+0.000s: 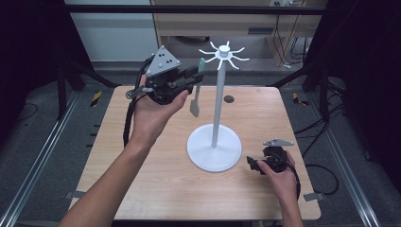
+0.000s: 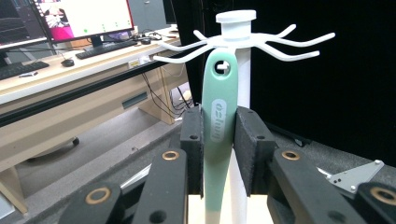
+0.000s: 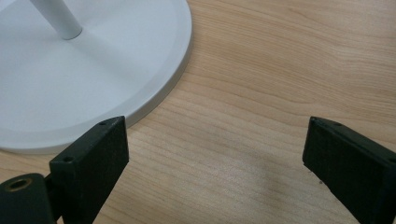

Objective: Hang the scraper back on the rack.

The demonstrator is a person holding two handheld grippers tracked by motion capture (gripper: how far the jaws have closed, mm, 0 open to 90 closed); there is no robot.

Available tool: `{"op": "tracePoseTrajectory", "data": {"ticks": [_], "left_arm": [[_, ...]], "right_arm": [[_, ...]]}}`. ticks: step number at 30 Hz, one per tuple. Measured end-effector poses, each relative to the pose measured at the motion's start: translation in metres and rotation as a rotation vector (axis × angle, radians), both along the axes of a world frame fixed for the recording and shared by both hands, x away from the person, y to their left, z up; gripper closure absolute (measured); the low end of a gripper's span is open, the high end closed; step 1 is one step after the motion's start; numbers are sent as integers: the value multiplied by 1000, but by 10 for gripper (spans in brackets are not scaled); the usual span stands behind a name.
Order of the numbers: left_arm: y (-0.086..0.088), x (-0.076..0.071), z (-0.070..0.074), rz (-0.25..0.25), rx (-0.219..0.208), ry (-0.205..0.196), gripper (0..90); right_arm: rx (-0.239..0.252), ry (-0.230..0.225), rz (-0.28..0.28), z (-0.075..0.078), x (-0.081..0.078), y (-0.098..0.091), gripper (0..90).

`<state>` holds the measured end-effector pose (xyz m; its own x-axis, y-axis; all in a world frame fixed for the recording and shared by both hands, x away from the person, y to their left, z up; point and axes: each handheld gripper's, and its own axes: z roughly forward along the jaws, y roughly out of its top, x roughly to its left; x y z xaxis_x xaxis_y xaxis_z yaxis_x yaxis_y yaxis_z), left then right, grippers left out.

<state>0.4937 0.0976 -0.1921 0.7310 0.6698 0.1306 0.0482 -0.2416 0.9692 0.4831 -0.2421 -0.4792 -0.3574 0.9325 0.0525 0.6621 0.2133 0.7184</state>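
Holding a mint-green utensil (image 1: 197,90) upright near the table's (image 1: 142,189) far edge, left gripper (image 1: 193,73) raised beside the white hook stand (image 1: 217,104) in the high view. Clamping its handle (image 2: 218,126) between both pads, hole at a hook tip, in the left gripper view. Resting wide apart and empty over bare wood by the stand's base (image 3: 93,70), right gripper (image 3: 215,158) jaws in the right gripper view.

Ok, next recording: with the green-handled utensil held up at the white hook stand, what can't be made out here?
- Whether the utensil's hanging hole is already over a hook of the stand: left gripper view, handle and hook tip overlap.
- The utensil's working end: cut off by the bottom edge there, small and edge-on in the high view.
- The handle's printed lettering: blurred.
- The stand's top: cut off by the upper edge in the right gripper view.
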Motion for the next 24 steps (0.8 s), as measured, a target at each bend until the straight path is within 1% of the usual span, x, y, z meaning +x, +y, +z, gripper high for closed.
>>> {"op": "tracePoseTrajectory", "data": {"ticks": [3, 5, 20, 24], "left_arm": [[-1, 0, 0, -3, 10, -1, 739], [-2, 1, 0, -4, 4, 1, 739], [-8, 8, -3, -17, 5, 17, 739], [-10, 9, -4, -19, -3, 17, 739]], "right_arm": [[1, -1, 0, 0, 0, 0, 75], [0, 0, 1, 0, 0, 0, 75], [4, 3, -2, 0, 0, 0, 75], [5, 2, 2, 0, 0, 0, 75]]}}
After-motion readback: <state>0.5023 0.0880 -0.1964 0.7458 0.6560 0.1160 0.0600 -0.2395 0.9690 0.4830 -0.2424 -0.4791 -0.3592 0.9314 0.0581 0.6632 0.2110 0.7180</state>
